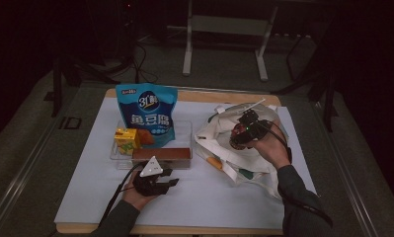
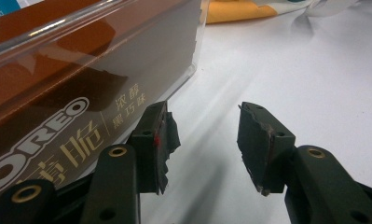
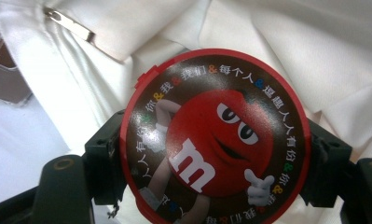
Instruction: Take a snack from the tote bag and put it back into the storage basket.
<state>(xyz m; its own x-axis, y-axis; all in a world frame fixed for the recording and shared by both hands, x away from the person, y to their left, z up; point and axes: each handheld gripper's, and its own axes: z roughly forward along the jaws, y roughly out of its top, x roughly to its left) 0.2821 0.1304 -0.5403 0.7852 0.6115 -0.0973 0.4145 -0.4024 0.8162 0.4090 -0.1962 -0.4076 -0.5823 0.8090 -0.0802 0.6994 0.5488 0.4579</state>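
Right of centre in the high view, above the white tote bag [image 1: 244, 148]: right gripper [image 3: 216, 154] clamped on a round M&M's tin [image 3: 215, 140], jaws on opposite rim edges. Probably light, rigid, slick-sided; best pinched across the rim. Lower left: left gripper [image 1: 157, 180] open, empty, beside the Oreo box [image 2: 76, 93].

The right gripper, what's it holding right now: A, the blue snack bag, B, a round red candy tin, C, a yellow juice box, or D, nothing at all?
B: in the right gripper view the jaws of the right gripper sit on either side of the round red candy tin, held over the white cloth bag.
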